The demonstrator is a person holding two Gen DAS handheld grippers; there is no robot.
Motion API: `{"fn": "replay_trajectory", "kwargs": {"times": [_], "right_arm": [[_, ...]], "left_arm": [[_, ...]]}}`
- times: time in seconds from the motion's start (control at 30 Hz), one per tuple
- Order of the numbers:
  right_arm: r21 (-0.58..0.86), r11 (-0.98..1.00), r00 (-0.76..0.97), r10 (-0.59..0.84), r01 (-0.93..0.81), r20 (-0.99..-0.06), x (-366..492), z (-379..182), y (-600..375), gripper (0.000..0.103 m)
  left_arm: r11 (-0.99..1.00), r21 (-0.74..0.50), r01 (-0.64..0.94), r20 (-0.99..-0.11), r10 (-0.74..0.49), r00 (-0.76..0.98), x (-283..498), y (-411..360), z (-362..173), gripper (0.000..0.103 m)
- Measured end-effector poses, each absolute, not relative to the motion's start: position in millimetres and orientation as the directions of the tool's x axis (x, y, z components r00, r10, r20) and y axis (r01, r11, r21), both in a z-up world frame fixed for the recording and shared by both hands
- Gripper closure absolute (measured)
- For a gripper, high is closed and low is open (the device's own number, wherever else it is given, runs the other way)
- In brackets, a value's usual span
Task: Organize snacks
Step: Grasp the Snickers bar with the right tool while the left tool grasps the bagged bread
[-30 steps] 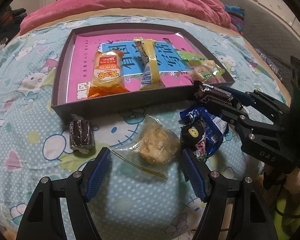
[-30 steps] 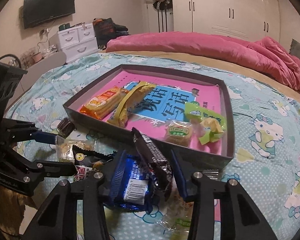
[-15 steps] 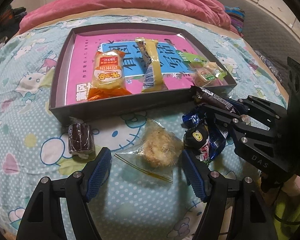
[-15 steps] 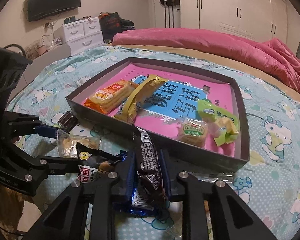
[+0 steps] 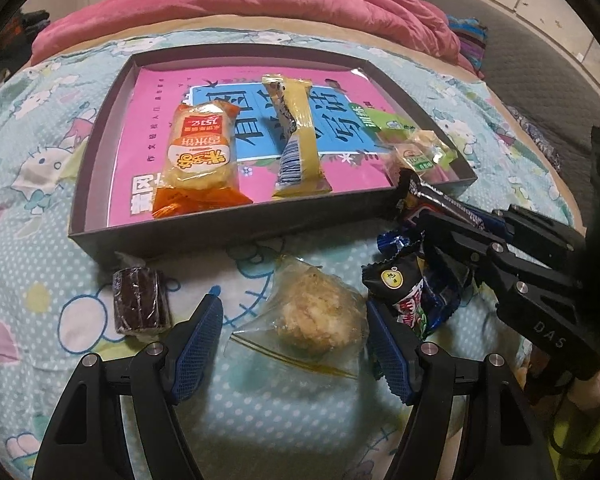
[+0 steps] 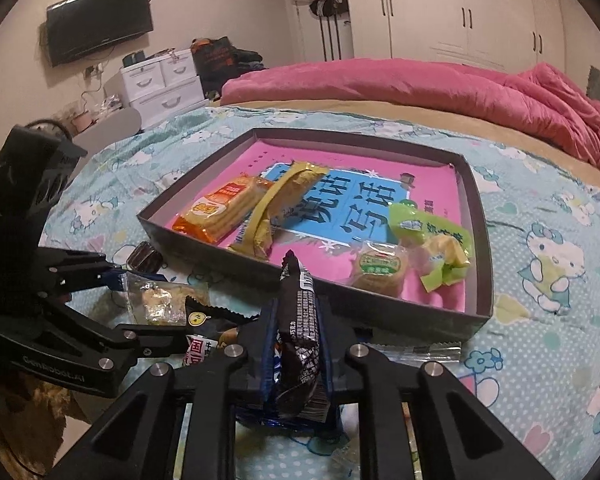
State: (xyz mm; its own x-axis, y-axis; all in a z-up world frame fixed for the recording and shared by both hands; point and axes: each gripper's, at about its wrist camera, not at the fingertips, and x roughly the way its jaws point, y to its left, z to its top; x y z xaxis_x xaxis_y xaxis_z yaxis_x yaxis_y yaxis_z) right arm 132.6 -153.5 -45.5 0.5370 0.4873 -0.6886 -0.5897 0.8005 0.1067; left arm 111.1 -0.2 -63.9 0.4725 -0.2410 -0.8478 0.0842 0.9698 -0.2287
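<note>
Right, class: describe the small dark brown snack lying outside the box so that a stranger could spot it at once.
Start at the dark shallow box on the cartoon-cat bedsheet. Just outside its near left corner lies a chocolate-brown cake in clear wrap. Unlike the pale crumbly pastry bagged beside it, it is dark, blocky and lies clear of both grippers.

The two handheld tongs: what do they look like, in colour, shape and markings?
Both are black, angular linkage frames with round silver rivets at the joints. The left tongs carry flat blue pads with a fine grid texture on the inner faces of their fingers. The right tongs have blue pads too. White lettering is printed on each body.
</note>
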Motion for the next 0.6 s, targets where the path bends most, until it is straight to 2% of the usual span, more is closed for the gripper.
{"fn": "replay_trajectory", "kwargs": {"times": [0.17,0.6], "right_arm": [[0.111,0.801,0.526,0.483,-0.588,-0.7,134.6,-48.3,-155.1,0.084],[0.153,0.808,0.515,0.495,-0.569,-0.7,132.6,-43.7,-166.2,0.084]], "left_arm": [[0.959,-0.265,0.1,-0.834,-0.28,0.476,110.9,-3.4,-64.4,0.053],[0.955,-0.288,0.075,-0.816,-0.286,0.502,99.6,8.5,-54.0,0.058]]}}
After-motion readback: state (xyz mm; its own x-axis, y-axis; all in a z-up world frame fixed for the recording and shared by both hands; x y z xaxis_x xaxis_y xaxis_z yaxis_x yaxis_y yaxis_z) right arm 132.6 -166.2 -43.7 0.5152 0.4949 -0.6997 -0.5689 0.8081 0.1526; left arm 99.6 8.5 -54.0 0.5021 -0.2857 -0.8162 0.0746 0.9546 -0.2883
